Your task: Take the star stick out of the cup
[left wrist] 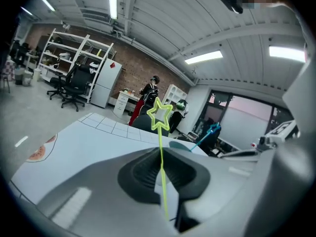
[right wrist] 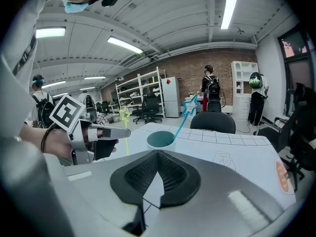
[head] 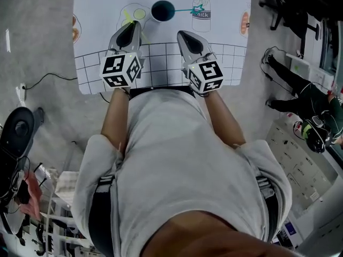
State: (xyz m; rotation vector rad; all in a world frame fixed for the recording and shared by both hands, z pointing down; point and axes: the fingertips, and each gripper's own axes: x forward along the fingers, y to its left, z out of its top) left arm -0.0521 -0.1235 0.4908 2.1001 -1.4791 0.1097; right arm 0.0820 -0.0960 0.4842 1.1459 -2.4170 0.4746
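Observation:
A dark teal cup [head: 162, 10] stands on the white mat at the table's far side. A blue star stick [head: 188, 9] leans out of it to the right, its star [right wrist: 189, 105] up in the air. My left gripper [head: 133, 30] is just left of the cup, shut on a yellow-green star stick [left wrist: 160, 132]. That stick stands upright between the jaws with its star on top, clear of the cup. In the right gripper view the yellow-green stick [right wrist: 126, 139] is thin beside the left gripper [right wrist: 106, 132]. My right gripper [head: 185, 36] is shut and holds nothing, short of the cup [right wrist: 160, 139].
The white mat [head: 225, 63] has a grid along its near edge and printed drawings, among them a milk bottle [head: 201, 5]. Office chairs, shelves and several people stand in the room beyond the table. Cables and equipment lie on the floor at the left.

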